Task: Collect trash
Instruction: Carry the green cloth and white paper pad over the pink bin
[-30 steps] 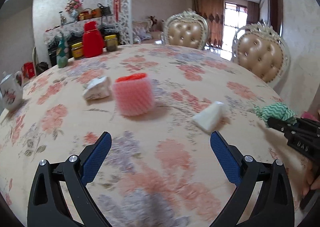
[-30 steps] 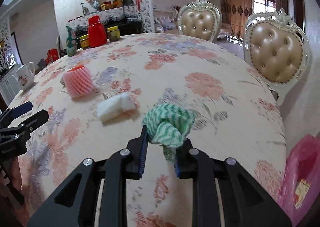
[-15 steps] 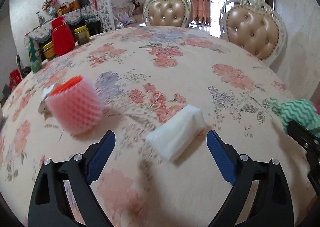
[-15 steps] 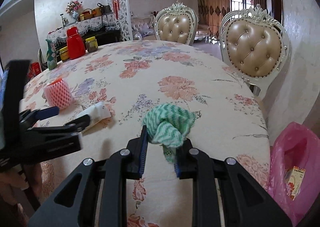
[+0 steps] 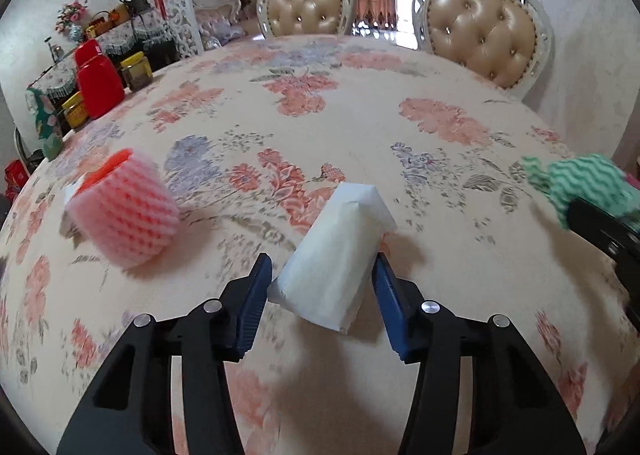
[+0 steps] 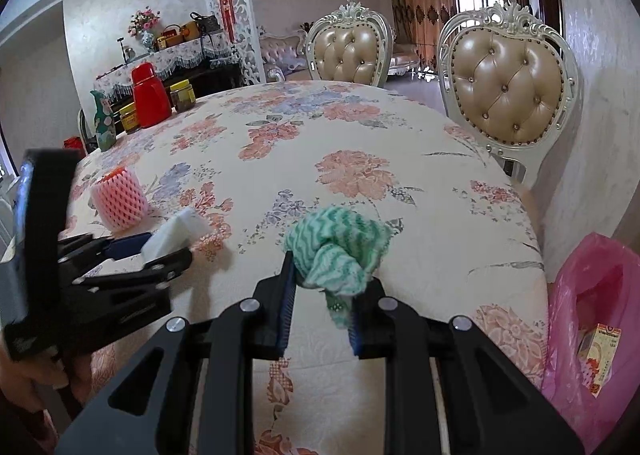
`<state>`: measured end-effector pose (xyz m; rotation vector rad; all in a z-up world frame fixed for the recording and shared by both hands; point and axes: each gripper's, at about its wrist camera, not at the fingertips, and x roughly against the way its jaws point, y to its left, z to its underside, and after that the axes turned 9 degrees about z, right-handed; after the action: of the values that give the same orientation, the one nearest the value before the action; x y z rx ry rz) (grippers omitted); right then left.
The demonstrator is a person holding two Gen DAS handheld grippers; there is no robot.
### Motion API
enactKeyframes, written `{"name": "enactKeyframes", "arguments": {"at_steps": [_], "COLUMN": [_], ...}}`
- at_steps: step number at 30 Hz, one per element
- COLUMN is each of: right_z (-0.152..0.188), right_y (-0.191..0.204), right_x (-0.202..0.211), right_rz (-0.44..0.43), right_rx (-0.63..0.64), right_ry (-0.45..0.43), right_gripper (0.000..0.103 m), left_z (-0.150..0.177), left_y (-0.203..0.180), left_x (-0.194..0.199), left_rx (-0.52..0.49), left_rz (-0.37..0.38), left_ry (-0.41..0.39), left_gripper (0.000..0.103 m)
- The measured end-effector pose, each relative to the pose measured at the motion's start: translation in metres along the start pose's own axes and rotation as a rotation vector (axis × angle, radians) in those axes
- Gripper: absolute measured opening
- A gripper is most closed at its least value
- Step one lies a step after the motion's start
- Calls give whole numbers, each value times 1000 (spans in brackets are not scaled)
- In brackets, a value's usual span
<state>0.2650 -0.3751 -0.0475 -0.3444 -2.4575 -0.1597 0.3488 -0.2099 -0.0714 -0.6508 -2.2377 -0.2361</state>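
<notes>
Just right of the pink foam sleeve (image 5: 124,211), your left tongs (image 5: 323,287) stand apart around the white packet (image 5: 340,255) on the bench (image 5: 360,127); close squarely on its middle. Your right tongs (image 6: 322,297) clamp the green cloth (image 6: 340,251). Only the right view shows the pink bag (image 6: 592,315).

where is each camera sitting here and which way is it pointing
Left wrist: on the left tool, looking forward across the floral table at the white packet between its fingers; only those fingers show.
Right wrist: on the right tool, facing the chairs, clamped on the green cloth; the pink bag hangs at right, and the left tool shows.
Shared: packet, cloth, pink foam net.
</notes>
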Motion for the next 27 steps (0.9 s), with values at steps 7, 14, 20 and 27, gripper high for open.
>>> {"name": "enactKeyframes", "arguments": {"at_steps": [7,14,20,27], "right_z": [0,3,14,23], "right_y": [3,16,35,43], "right_x": [-2,2,22,59], "right_rz": [-2,-39,-102,-145], "right_rx": [15,89,134,164], "right_ry": [8,1,-6,-60], "right_gripper": [22,22,22,22], "left_z": [21,41,61,73], "left_y": [6,14,24,16], "left_x": [37,80,103,121], "left_rx": [55,81,84,97], "left_rz": [-9,-9,-25,-26], "left_ry": [-75,-131,-143,-190], "left_gripper": [49,49,49,49]}}
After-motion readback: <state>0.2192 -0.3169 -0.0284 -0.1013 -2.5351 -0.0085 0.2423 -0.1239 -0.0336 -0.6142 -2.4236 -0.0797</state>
